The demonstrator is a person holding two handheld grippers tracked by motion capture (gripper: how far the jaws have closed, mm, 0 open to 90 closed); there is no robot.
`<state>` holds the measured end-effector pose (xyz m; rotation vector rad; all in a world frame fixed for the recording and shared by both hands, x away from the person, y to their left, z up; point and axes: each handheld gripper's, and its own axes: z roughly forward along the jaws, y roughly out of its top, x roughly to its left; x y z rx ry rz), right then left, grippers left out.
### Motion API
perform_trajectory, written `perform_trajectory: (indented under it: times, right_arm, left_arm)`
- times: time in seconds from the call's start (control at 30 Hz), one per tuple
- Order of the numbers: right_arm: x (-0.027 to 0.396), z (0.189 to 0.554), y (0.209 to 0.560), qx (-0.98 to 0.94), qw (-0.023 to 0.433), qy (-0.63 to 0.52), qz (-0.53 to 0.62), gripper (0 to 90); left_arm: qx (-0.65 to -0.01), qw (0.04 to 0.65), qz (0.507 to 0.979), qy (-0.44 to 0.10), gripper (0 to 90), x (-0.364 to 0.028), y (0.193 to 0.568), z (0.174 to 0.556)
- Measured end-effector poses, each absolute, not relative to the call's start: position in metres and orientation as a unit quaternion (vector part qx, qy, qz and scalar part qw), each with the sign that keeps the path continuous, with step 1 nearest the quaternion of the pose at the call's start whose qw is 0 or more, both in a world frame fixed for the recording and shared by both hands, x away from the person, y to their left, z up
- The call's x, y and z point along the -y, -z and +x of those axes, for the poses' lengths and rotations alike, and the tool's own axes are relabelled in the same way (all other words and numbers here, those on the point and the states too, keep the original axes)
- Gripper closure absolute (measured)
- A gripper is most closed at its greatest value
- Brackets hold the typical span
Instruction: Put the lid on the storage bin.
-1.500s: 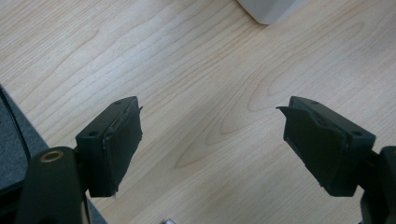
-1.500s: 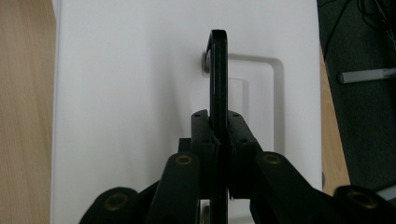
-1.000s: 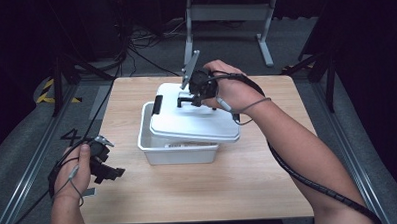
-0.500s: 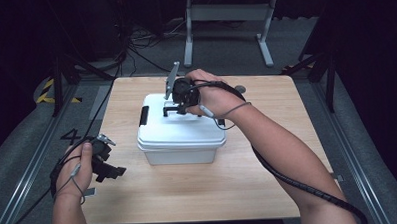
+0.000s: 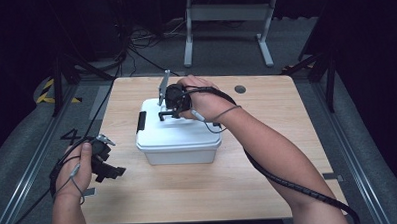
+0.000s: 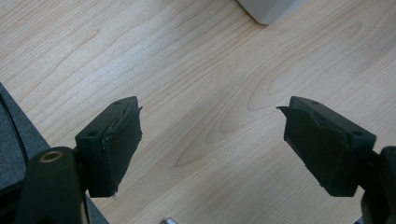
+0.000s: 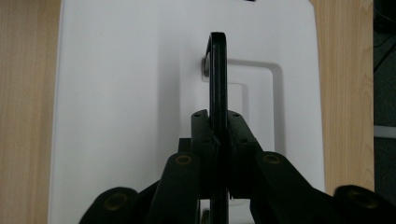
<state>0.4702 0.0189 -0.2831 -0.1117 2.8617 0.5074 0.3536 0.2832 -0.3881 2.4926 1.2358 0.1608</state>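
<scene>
And here's the desk [image 5: 269,189], pale wood grain running across the middle of the high view, with grey floor and metal rails along both sides and a dark room beyond. At the top centre of the frame stands a grey metal stand [image 5: 228,21], with cables trailing on the floor to its left.

In the centre of the desk sits the white lidded box [image 5: 177,137], lid down on it, a black latch [image 5: 141,121] on its left end. The right gripper [image 5: 170,109] is above the lid, and in the right gripper view you can see why: its jaws are clamped tight on the box's thin black handle [image 7: 218,70], which stands upright out of the recessed panel in the lid.

The grip sits at the middle of the handle, which looks right to me. If the box is to be lifted or shifted by that handle, the pull should go straight up, wrist level, so the box hangs square rather than swinging. I'd say the latch matters too: whether it is fastened I cannot tell.

Down at the lower left of the frame, the left gripper [image 5: 108,167] hovers over the desk edge, jaws spread wide over bare wood and holding nothing, with a corner of the box at the top of its view.
</scene>
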Motion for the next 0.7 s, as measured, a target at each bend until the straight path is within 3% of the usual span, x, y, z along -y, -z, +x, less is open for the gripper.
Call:
perform_trajectory:
  times: [0.6,0.7]
  right_arm:
    - [-0.014,0.466,0.289,-0.978,0.125,-0.167,-0.025,84.0]
    - [-0.012,0.459,0.286,-0.977,0.120,-0.176,-0.014,72.6]
  left_arm:
    - [-0.437,0.174,0.881,-0.056,19.8,-0.282,0.388,0.354]
    - [-0.434,0.173,0.882,-0.056,19.8,-0.282,0.389,0.355]
